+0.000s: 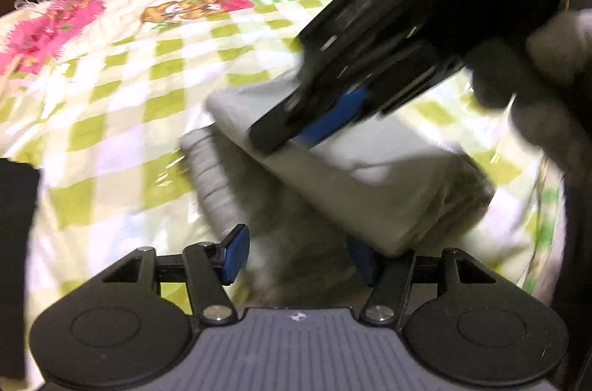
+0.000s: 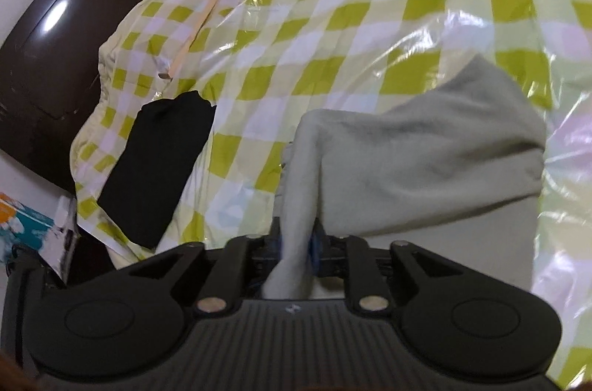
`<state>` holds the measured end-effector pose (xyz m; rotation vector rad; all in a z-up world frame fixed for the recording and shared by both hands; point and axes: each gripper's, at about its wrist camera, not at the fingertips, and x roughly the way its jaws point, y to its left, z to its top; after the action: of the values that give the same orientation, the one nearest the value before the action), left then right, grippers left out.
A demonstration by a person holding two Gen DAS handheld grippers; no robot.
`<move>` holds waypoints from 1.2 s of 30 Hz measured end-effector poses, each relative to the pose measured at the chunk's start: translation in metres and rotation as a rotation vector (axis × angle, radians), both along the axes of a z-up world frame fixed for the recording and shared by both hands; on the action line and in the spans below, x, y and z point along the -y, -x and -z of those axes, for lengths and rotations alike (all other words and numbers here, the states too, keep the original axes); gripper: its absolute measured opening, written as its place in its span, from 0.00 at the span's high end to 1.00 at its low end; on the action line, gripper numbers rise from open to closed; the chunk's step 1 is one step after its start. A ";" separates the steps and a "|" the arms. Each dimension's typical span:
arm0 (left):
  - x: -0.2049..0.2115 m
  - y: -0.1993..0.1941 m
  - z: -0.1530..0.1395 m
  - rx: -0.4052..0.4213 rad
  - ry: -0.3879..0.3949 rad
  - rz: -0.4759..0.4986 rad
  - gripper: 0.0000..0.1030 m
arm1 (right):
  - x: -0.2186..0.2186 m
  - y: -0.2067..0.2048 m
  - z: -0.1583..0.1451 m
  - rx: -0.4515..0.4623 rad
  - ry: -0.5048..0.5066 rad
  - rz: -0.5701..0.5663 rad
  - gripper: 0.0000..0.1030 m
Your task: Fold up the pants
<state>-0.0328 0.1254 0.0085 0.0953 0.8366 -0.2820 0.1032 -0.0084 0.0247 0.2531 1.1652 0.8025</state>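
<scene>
Your left gripper (image 1: 299, 259) stands apart over the folded pale grey-green fleece pants (image 2: 425, 165) on the green-checked bedspread (image 2: 333, 32) — your right gripper (image 2: 296, 248) clamps 1 bunched fold of them.

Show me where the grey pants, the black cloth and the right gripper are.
grey pants (image 2: 436, 147): right wrist view, middle of folded fabric.
black cloth (image 2: 155, 161): right wrist view, its centre.
right gripper (image 2: 298, 243): right wrist view, between its fingertips.
</scene>
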 end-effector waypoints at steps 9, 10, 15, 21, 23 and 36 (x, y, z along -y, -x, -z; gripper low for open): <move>-0.032 0.032 -0.002 -0.042 0.015 -0.125 0.32 | 0.035 0.017 -0.023 0.071 0.004 0.005 0.68; -0.033 0.031 -0.004 -0.036 0.029 -0.133 0.32 | 0.044 0.021 -0.024 0.084 0.030 0.015 0.67; -0.029 0.025 -0.018 -0.009 0.109 -0.123 0.32 | 0.083 0.042 -0.007 0.043 0.104 0.068 0.67; -0.003 0.016 -0.015 -0.018 0.074 -0.074 0.32 | 0.096 0.074 0.023 -0.077 0.089 0.040 0.67; 0.002 0.017 -0.021 0.000 0.070 -0.063 0.32 | 0.099 0.076 0.022 -0.107 0.050 0.027 0.67; 0.060 -0.033 -0.024 0.095 0.109 0.151 0.32 | 0.118 -0.048 0.019 0.106 0.012 0.214 0.56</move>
<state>0.0005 0.0649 0.0326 0.0695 0.7193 -0.4611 0.1510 -0.1268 0.0056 0.3157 1.0234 0.6130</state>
